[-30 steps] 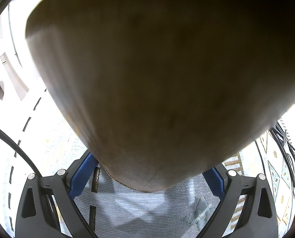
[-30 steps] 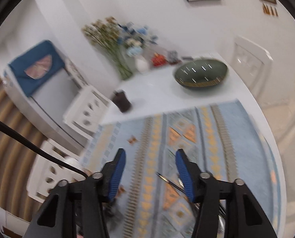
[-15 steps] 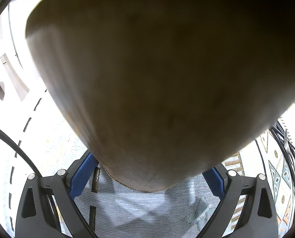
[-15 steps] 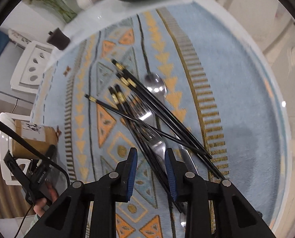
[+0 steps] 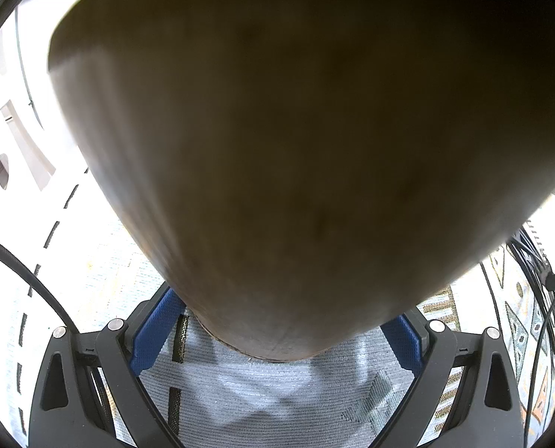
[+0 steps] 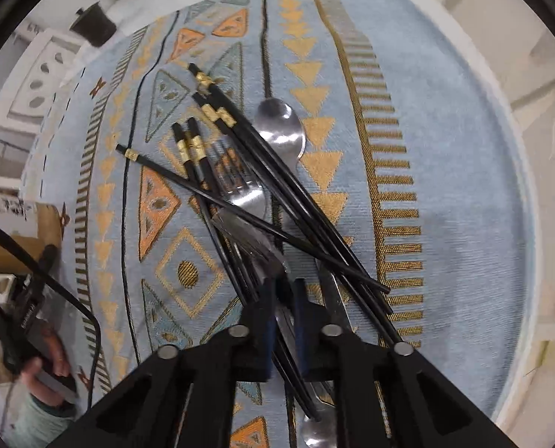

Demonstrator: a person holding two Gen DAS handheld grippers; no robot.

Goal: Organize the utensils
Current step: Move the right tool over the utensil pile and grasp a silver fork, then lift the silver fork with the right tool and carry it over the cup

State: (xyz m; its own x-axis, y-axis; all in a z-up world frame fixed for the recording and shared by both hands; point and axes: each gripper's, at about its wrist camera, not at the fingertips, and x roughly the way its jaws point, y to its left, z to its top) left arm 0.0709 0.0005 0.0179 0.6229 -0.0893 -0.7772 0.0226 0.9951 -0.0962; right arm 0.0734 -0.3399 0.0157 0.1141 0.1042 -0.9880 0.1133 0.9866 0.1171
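In the left wrist view a brown cylindrical utensil holder (image 5: pixel 296 149) fills most of the picture. My left gripper (image 5: pixel 277 336) is shut on it, a blue pad against each side near its base. The holder (image 6: pixel 12 231) also stands at the left edge of the right wrist view. There, several black gold-banded chopsticks (image 6: pixel 296 201), a fork (image 6: pixel 243 190) and a spoon (image 6: pixel 281 127) lie heaped on a blue patterned mat (image 6: pixel 445 186). My right gripper (image 6: pixel 284 295) points down into the heap. Its jaws have just been closing and now pinch a thin metal handle, seemingly a fork's.
A person's hand (image 6: pixel 49 354) holds the left gripper, with a black cable (image 6: pixel 75 302) looping beside it. A small dark cup (image 6: pixel 94 22) and a white chair (image 6: pixel 42 74) sit past the mat's far left. Another spoon bowl (image 6: pixel 314 433) lies under the right gripper.
The right gripper has tipped downward and dropped onto the utensil heap, and its jaws have gone from wide apart to pinched on a handle. The left gripper and holder have not moved.
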